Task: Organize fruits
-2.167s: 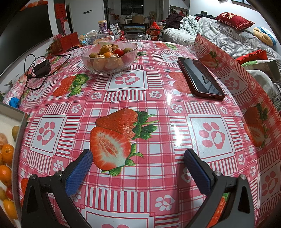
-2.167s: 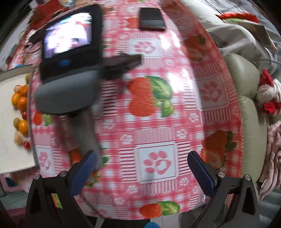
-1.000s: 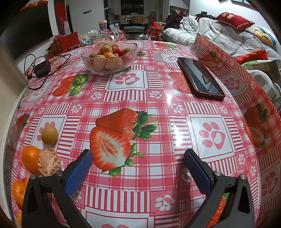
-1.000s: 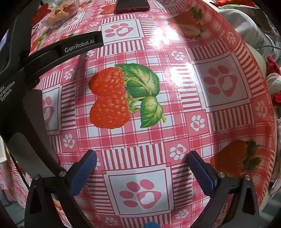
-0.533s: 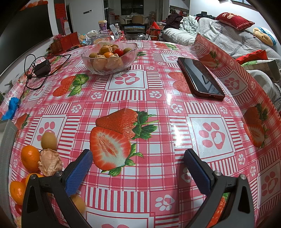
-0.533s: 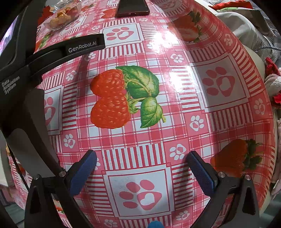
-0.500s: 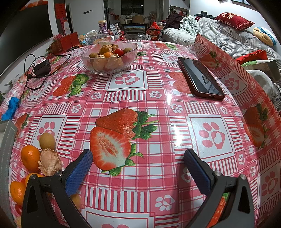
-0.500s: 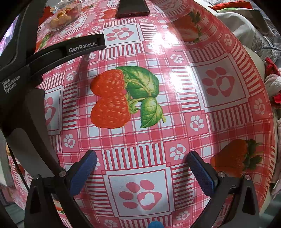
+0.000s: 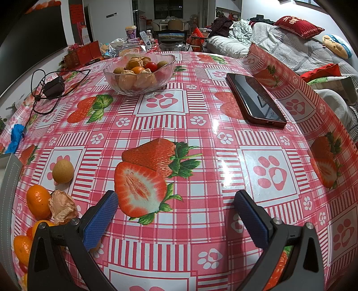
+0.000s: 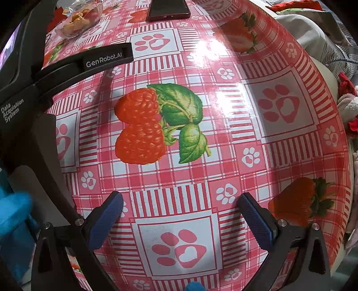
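Loose fruit lies on the tablecloth at the left of the left wrist view: a tan round fruit (image 9: 62, 171), an orange (image 9: 38, 203), a papery husked fruit (image 9: 62, 207) and more oranges (image 9: 22, 248) by the edge. A glass bowl (image 9: 139, 73) of mixed fruit stands at the far middle, also seen at the top left of the right wrist view as the bowl (image 10: 78, 19). My left gripper (image 9: 174, 215) is open above the printed strawberry, empty. My right gripper (image 10: 179, 215) is open over a paw print, empty, with the left gripper's body (image 10: 33, 94) beside it.
A dark phone (image 9: 255, 100) lies at the right; a charger with cable (image 9: 52, 86) at the far left. A grey tray edge (image 9: 9, 201) shows at the left border. A blue cloth (image 9: 15, 136) sits by the table edge. A sofa with cushions (image 9: 299, 26) is behind.
Fruit that lay in the tray has come out onto the table at the left and the tray has drawn back to the edge. The tan fruit has rolled a little. Both grippers stay open.
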